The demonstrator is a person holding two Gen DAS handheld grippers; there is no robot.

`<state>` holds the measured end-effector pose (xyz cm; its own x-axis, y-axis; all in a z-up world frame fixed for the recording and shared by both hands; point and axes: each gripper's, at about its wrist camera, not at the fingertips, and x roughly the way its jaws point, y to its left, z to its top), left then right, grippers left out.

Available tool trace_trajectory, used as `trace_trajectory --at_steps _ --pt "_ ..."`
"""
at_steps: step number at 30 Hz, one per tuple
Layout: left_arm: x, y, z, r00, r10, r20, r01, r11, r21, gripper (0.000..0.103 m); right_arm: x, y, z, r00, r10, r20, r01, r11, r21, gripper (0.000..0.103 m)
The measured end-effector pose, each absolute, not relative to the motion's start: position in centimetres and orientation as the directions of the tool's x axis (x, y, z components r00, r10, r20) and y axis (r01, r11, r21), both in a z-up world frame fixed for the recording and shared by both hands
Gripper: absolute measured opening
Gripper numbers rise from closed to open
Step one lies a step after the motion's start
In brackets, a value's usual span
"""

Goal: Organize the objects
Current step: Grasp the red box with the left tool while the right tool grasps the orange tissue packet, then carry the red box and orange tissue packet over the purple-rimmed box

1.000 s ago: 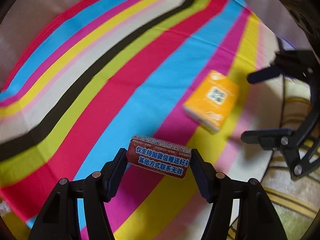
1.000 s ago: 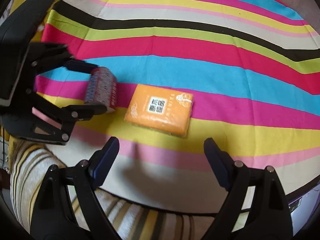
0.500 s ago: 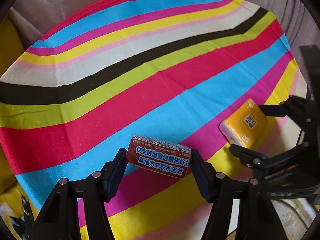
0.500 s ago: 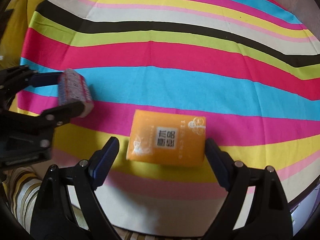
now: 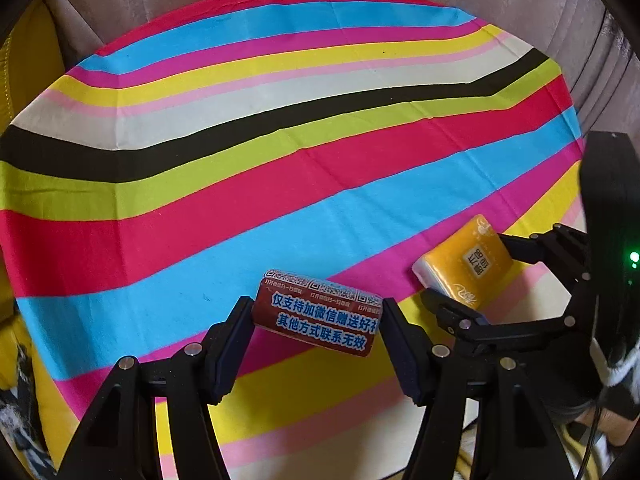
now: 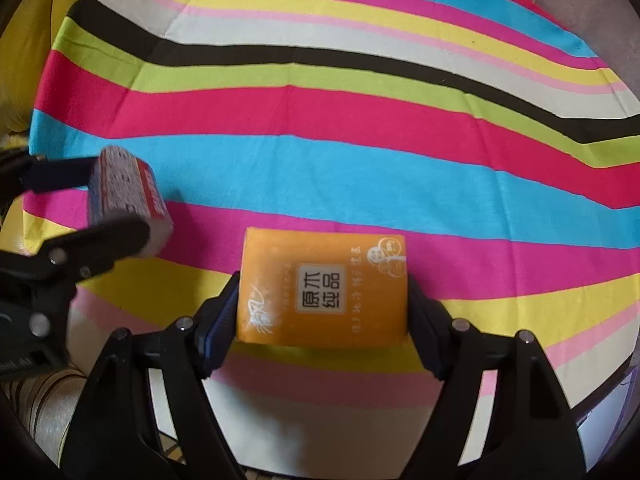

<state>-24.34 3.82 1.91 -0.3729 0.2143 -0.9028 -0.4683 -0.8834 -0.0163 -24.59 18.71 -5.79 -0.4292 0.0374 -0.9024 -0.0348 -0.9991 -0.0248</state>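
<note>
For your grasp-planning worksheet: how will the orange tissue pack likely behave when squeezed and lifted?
The orange tissue pack looks soft, so the closing right gripper probably dents it. Its glossy wrapper may slip. It seems light for its size.

An orange tissue pack (image 6: 322, 288) lies flat at lower centre of the right wrist frame; a red-brown pack with blue lettering (image 5: 318, 318) sits at left.

- Both views bright, evenly lit; colours saturated.
- Striped cloth (image 5: 320, 184) bows strongly toward the black fisheye rim.
- Left wrist view sharp; soft shadow under red packet (image 5: 318, 312).
- Right wrist view softer; left gripper (image 6: 116, 200) at left edge blurred.
- Orange pack (image 6: 322, 288) slightly washed out.
</note>
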Motion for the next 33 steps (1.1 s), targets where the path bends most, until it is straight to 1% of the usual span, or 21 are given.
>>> trace_trajectory --at_steps 8,14,20,33 --pt "-22.9 6.1 2.4 -0.381 0.236 -0.894 -0.449 -0.893 -0.044 0.064 -22.2 20.3 -3.6 -0.481 0.066 -0.874 -0.077 -0.997 -0.034 0.077" --pt "-21.5 8.5 3.2 -0.397 0.248 -0.884 -0.454 -0.890 -0.046 0.064 -19.7 23.2 -2.4 -0.500 0.074 -0.863 -0.125 -0.992 -0.012 0.077" --pt "-19.4 12.1 3.8 -0.403 0.264 -0.876 -0.493 -0.869 -0.035 0.064 -16.1 26.9 -1.2 -0.522 0.108 -0.846 -0.197 -0.980 -0.004 0.077" --pt "-13.5 21.6 3.7 -0.370 0.311 -0.876 -0.635 -0.772 -0.006 0.064 -8.2 34.9 -0.2 -0.523 0.172 -0.835 -0.341 -0.940 0.020 0.077"
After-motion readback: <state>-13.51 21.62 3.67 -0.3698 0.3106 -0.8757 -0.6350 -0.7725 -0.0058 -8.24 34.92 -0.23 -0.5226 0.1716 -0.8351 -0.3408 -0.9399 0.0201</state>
